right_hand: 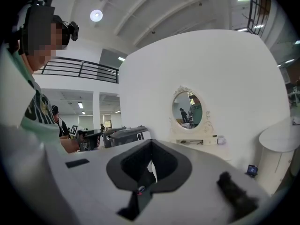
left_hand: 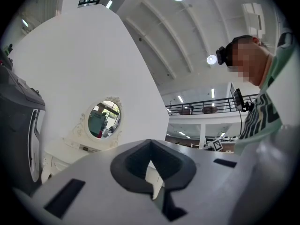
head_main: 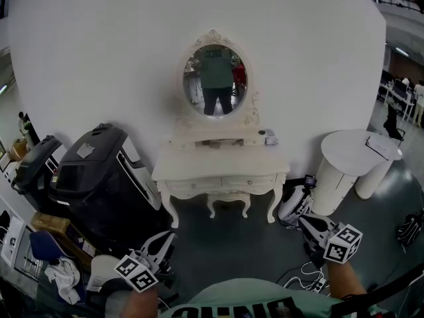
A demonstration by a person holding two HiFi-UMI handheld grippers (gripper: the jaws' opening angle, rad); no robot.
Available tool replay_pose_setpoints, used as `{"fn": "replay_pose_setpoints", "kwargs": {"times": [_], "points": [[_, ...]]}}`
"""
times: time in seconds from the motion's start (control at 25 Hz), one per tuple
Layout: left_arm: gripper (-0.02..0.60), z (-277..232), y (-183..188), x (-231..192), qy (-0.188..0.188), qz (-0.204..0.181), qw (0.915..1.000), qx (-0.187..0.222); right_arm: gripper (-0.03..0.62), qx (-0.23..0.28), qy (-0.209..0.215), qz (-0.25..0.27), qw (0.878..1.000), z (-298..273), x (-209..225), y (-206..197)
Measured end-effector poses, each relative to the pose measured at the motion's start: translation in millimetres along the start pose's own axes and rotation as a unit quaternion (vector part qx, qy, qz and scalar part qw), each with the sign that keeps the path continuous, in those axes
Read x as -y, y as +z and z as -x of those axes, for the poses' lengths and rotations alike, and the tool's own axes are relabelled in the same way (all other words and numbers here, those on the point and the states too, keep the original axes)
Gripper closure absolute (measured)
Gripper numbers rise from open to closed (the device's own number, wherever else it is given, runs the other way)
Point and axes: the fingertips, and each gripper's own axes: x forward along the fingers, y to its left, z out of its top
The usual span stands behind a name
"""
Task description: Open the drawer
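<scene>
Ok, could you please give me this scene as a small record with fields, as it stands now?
furniture: white dressing table against a white wall, oval mirror above it
drawers: in the table front, shut
left gripper: jaws together, empty, away from the table
right gripper: jaws together, empty, away from the table
beside the table: black suitcases at left, round white stand at right
task: not yet begun
</scene>
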Motion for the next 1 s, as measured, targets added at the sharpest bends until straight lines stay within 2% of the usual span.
{"fn": "replay_pose_setpoints", "kwargs": {"times": [0.32, 1.0], "points": [[0.572, -42, -11, 28, -0.014, 0.0, 0.9999, -0.009, 0.583, 0.001, -0.005, -0.003, 1.0, 32, 31, -1], [0.572, -140, -64, 102, -0.034, 0.005, 0.9988, -0.034, 0.583, 0.001, -0.002, -0.027, 1.0, 115, 119, -12]]}}
